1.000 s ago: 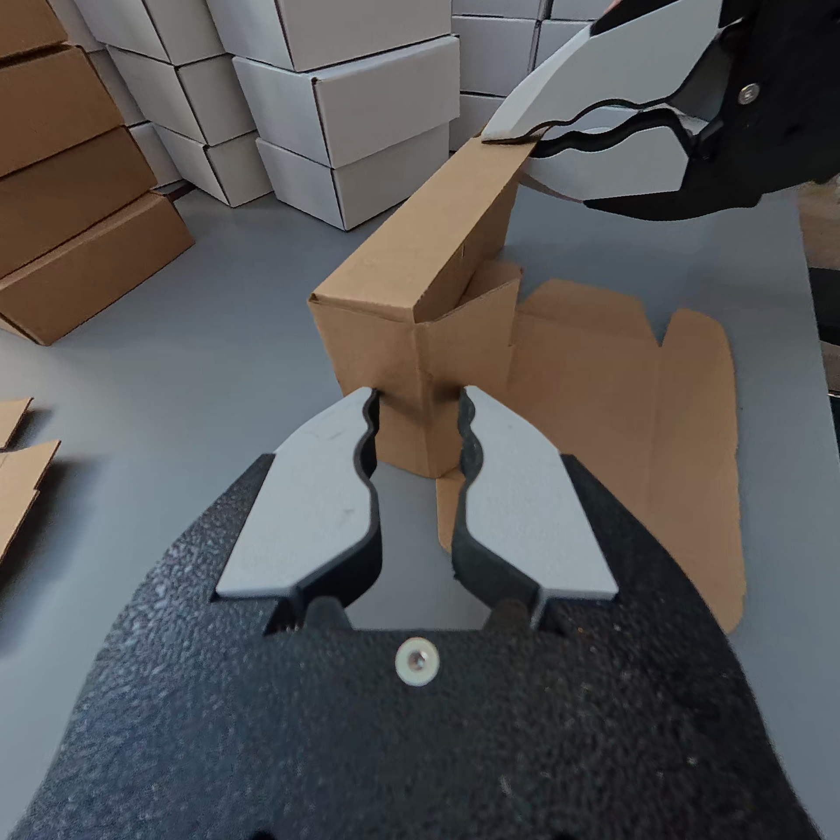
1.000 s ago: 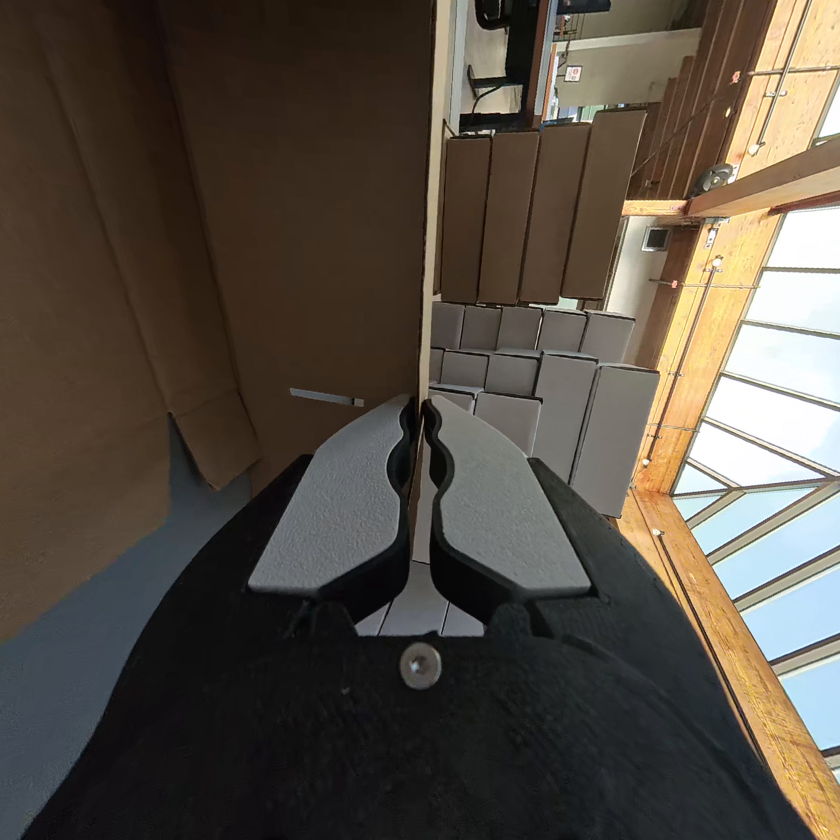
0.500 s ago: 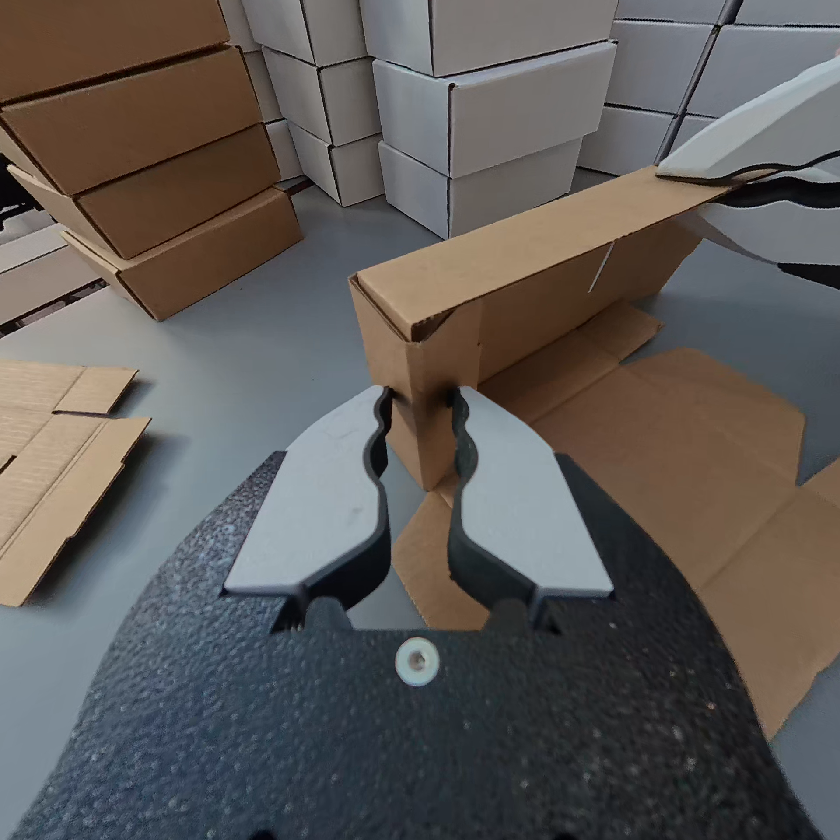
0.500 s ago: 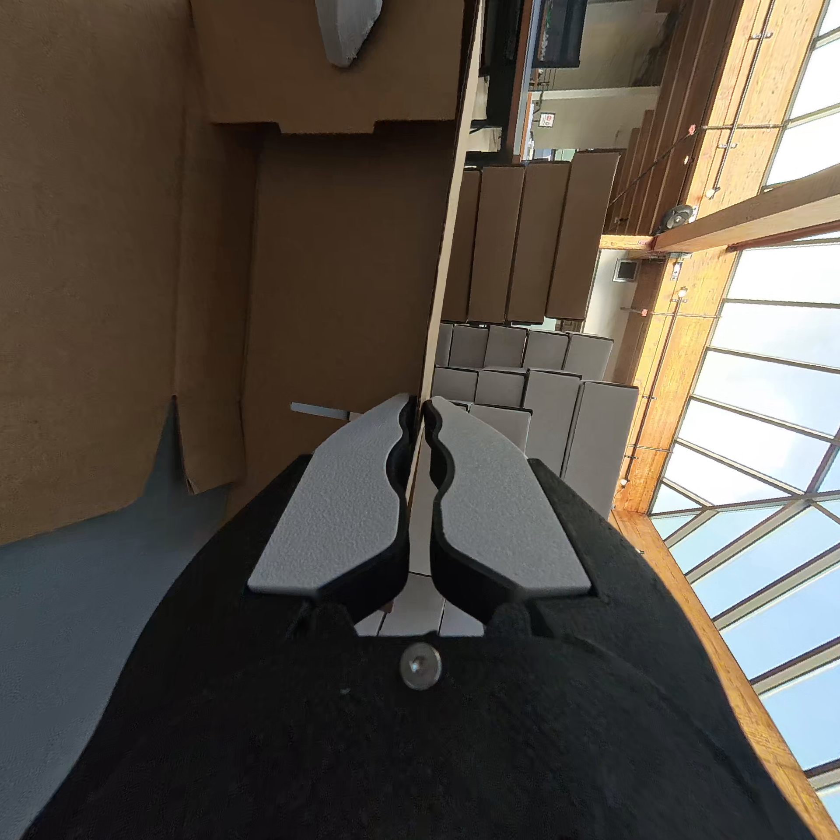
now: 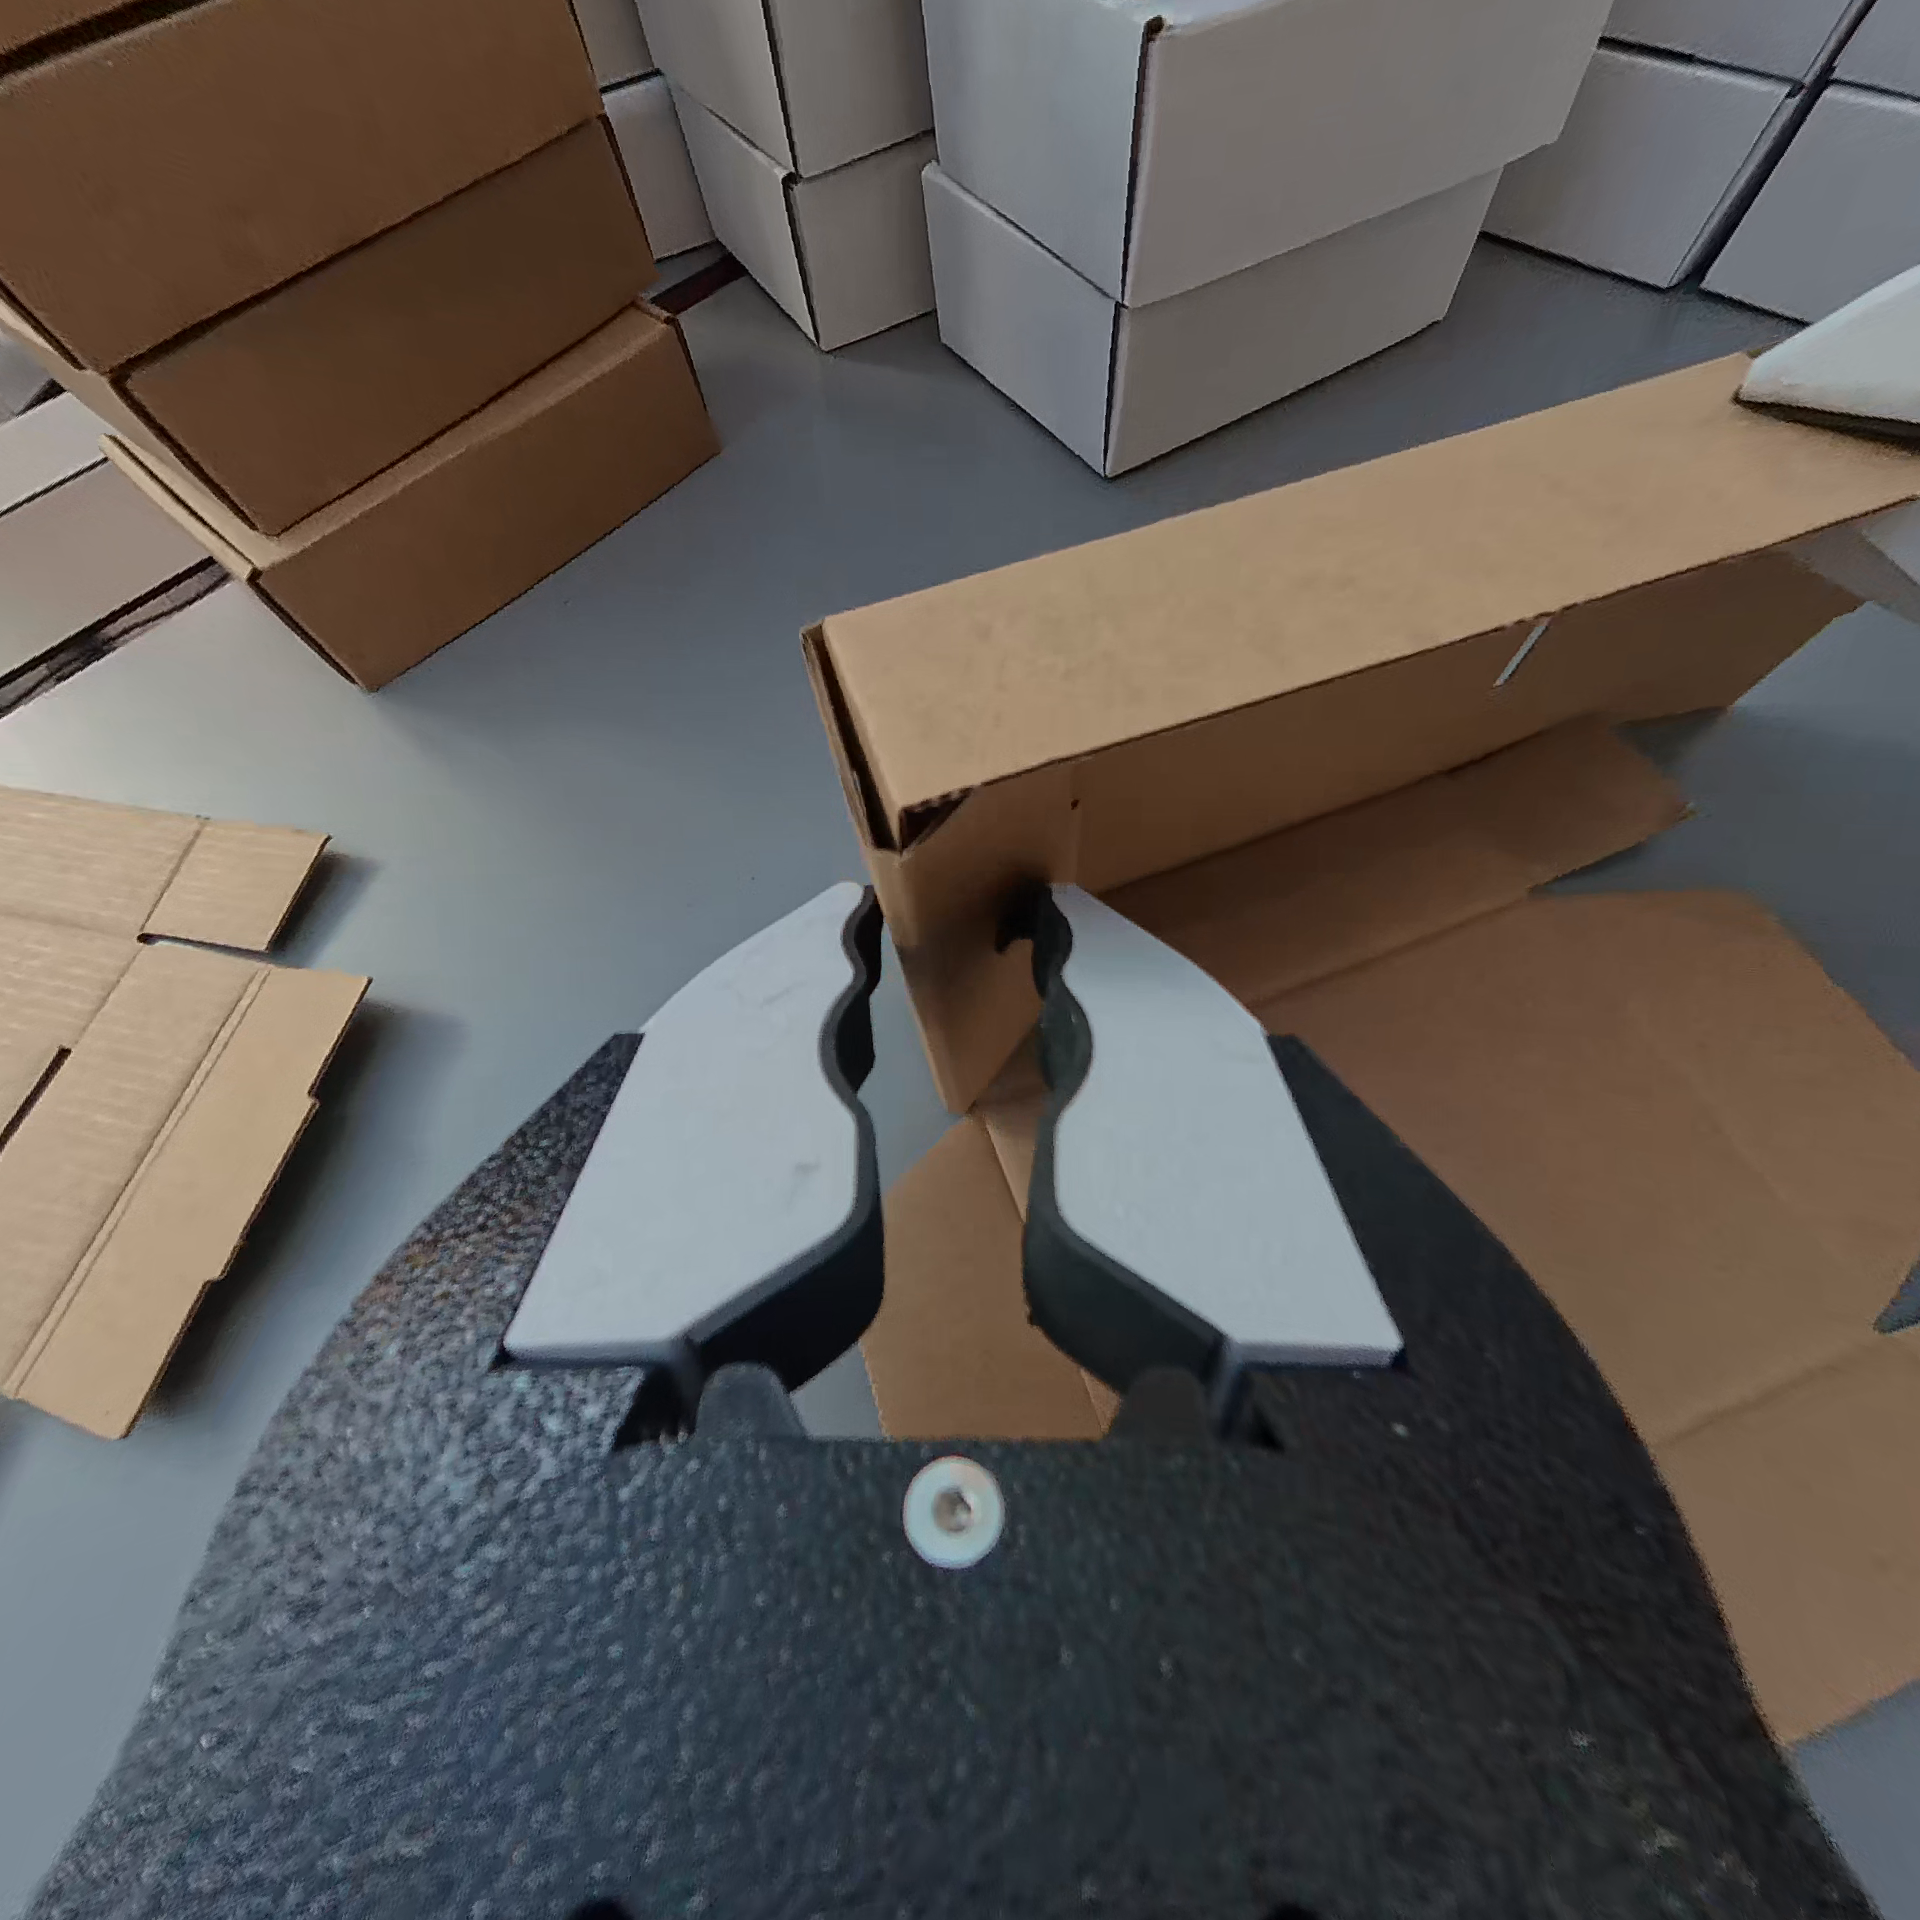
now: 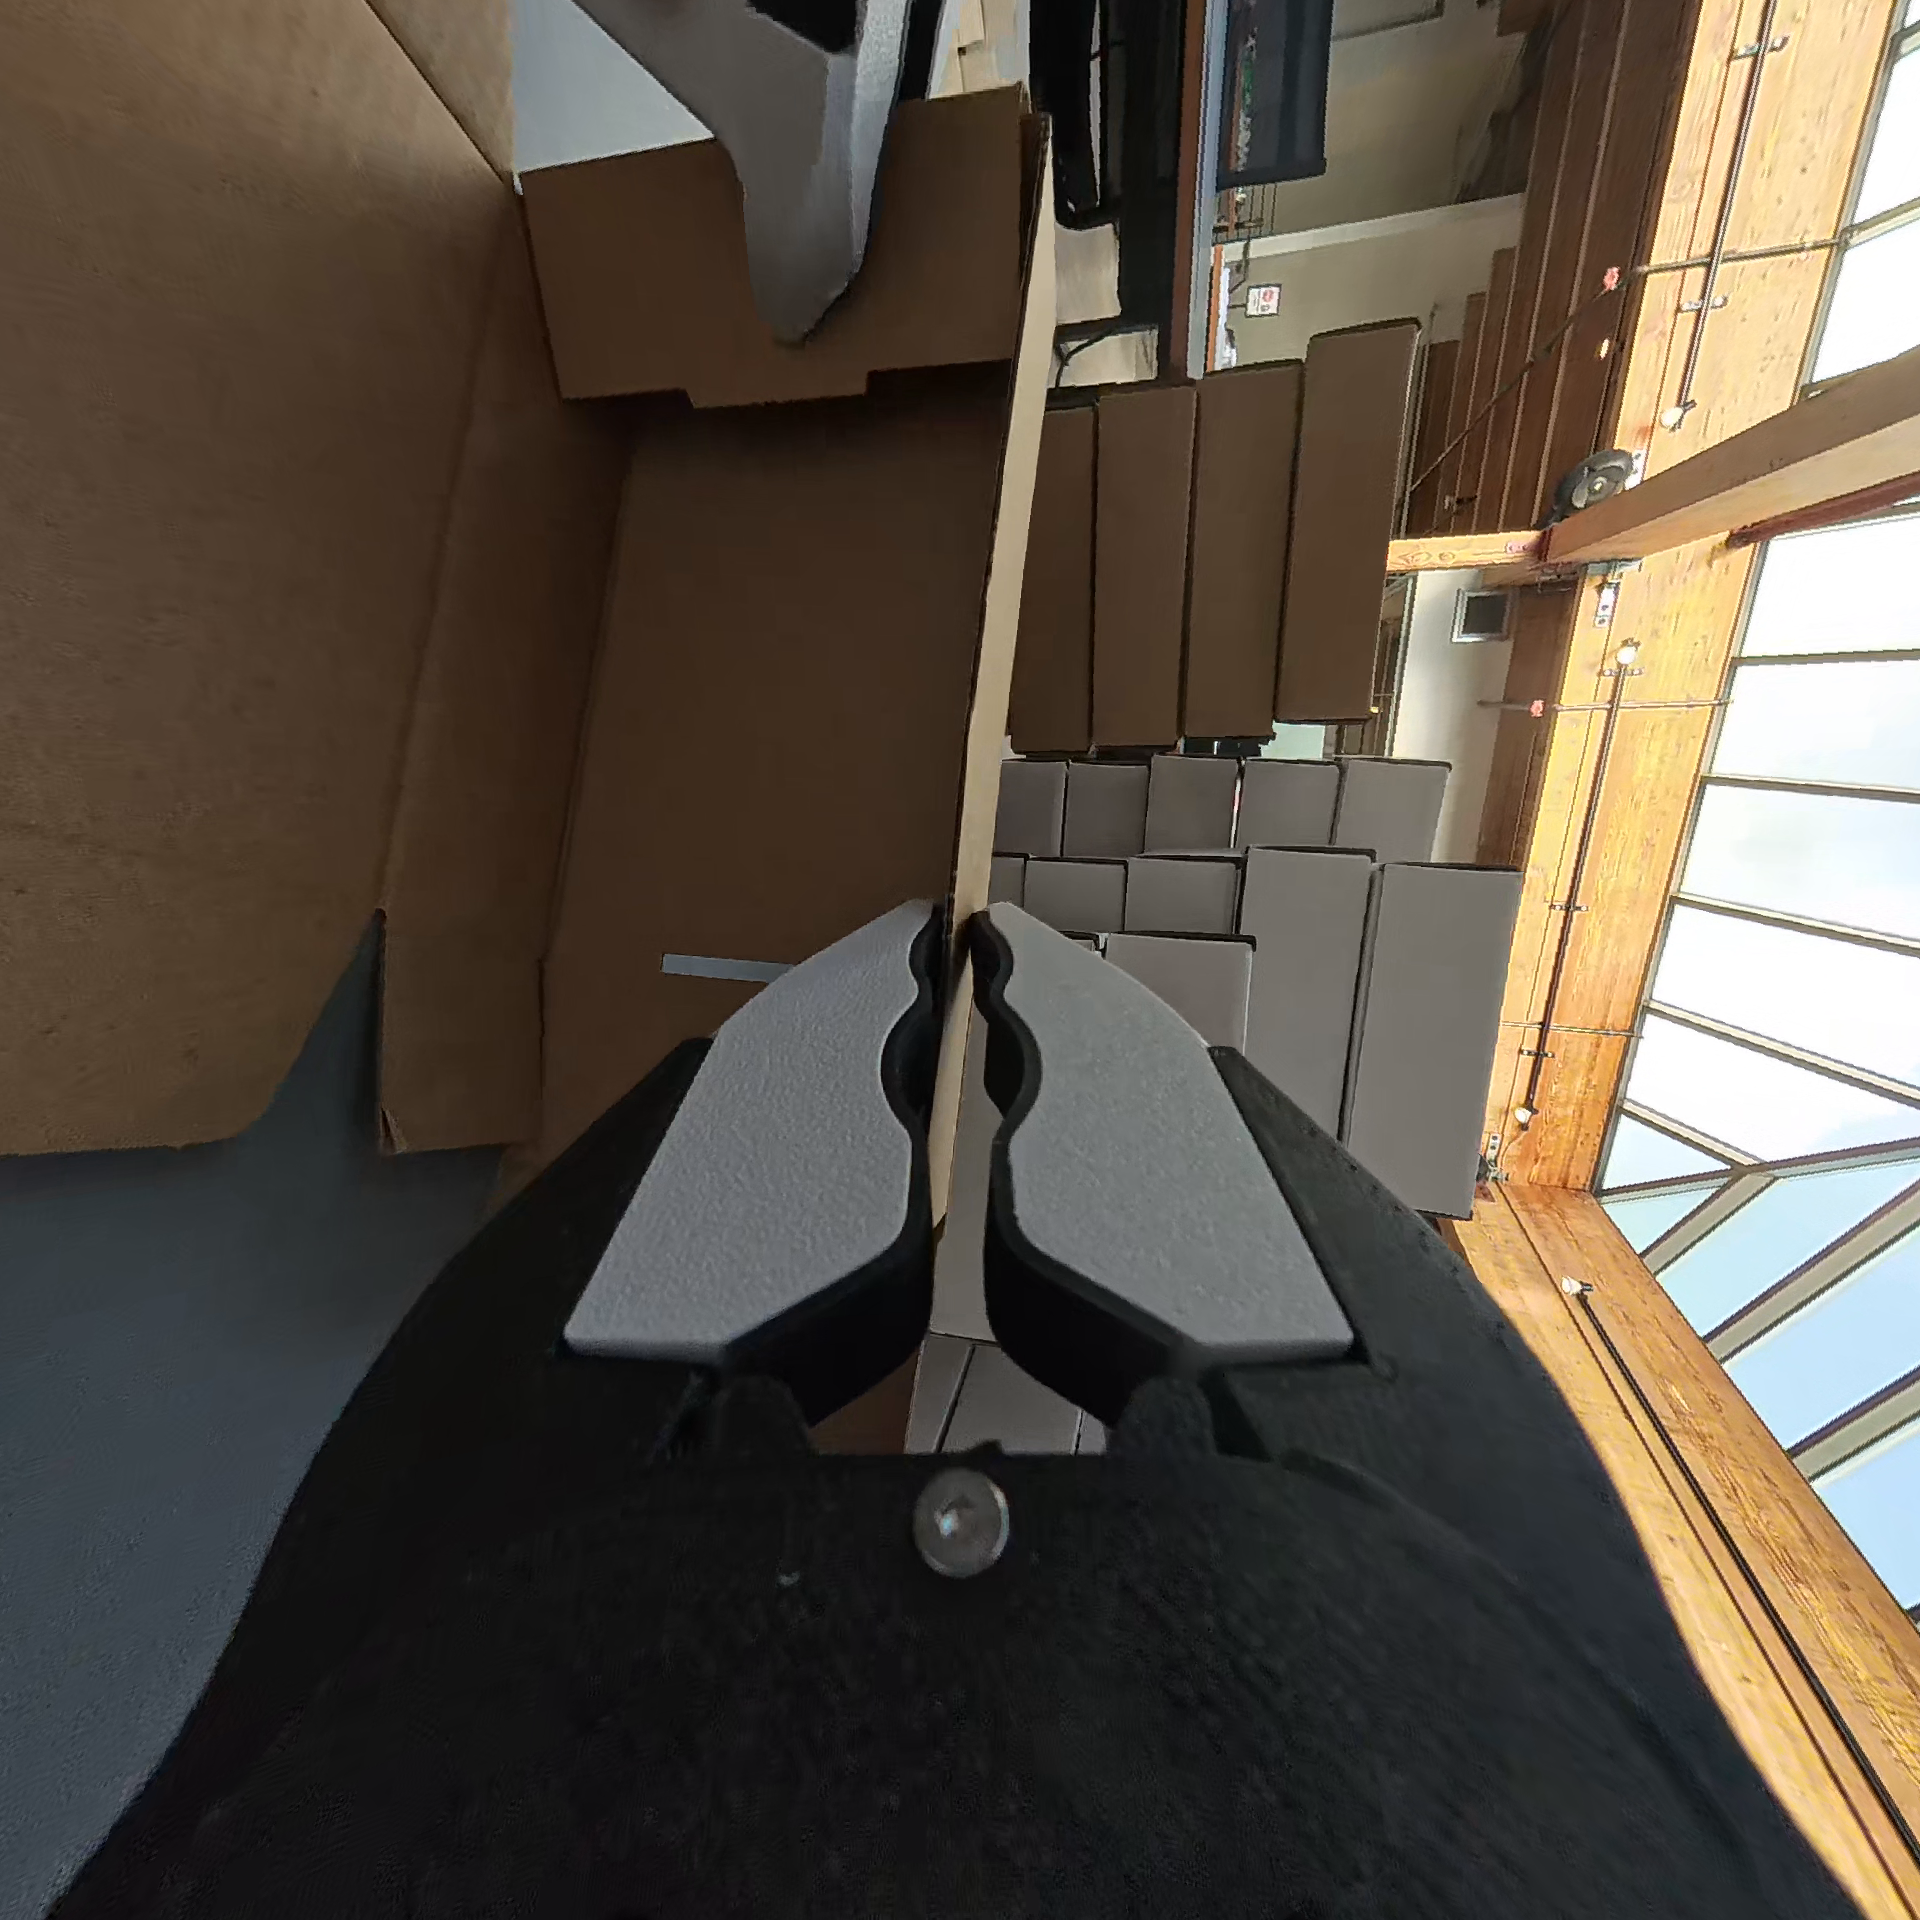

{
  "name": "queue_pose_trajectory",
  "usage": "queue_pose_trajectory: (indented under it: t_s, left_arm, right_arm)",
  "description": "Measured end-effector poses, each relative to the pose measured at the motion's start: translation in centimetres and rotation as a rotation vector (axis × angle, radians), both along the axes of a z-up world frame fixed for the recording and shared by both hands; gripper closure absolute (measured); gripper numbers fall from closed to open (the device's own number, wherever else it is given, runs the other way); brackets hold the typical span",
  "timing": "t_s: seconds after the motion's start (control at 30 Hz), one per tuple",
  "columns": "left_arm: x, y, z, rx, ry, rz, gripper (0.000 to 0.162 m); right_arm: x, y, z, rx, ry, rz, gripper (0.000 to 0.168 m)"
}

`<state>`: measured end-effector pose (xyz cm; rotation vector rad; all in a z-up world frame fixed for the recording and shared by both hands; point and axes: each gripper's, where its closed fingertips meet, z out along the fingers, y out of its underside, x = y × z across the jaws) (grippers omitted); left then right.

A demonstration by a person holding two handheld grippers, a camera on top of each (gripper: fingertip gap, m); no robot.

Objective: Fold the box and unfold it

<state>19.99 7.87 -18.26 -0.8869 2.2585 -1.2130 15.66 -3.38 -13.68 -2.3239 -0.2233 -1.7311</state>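
A brown cardboard box [image 5: 1507,1143] lies partly flat on the grey table [image 5: 623,727], with one long side wall [image 5: 1299,623] folded up and doubled over. My left gripper [image 5: 951,914] straddles the near end of that wall, its fingers pressed on both sides. My right gripper [image 6: 956,925] is shut on the thin top panel at the wall's far end, and it shows at the upper right of the left wrist view [image 5: 1849,384]. A grey finger [image 6: 821,208] of the left gripper shows at the far end of the wall in the right wrist view.
White closed boxes [image 5: 1247,260] are stacked at the back of the table. Brown closed boxes [image 5: 364,312] are stacked at the back left. Flat cardboard blanks [image 5: 135,1091] lie at the left. Tall windows [image 6: 1766,935] and wooden beams show in the right wrist view.
The left wrist view has swung round, so the wall now runs off to the right. The left fingers have closed slightly on its end. The right gripper has kept its hold.
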Motion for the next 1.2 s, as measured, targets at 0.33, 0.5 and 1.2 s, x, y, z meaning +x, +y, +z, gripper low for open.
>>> queue_pose_trajectory:
  t_s: [0.33, 0.5, 1.2]
  left_arm:
    - [1.8, -0.4, -0.1, 0.047, 0.068, 0.051, 0.141]
    - [3.0, -0.6, -0.1, 0.025, 0.035, 0.102, 0.149]
    - [3.7, 0.2, 0.1, -0.170, -0.055, 0.345, 0.156]
  right_arm:
    - [0.3, -0.2, 0.0, -0.011, -0.005, -0.025, 0.164]
    - [0.4, -0.3, 0.0, -0.015, -0.012, -0.046, 0.164]
    - [-2.0, 3.4, 3.6, 0.319, 0.085, 0.007, 0.152]
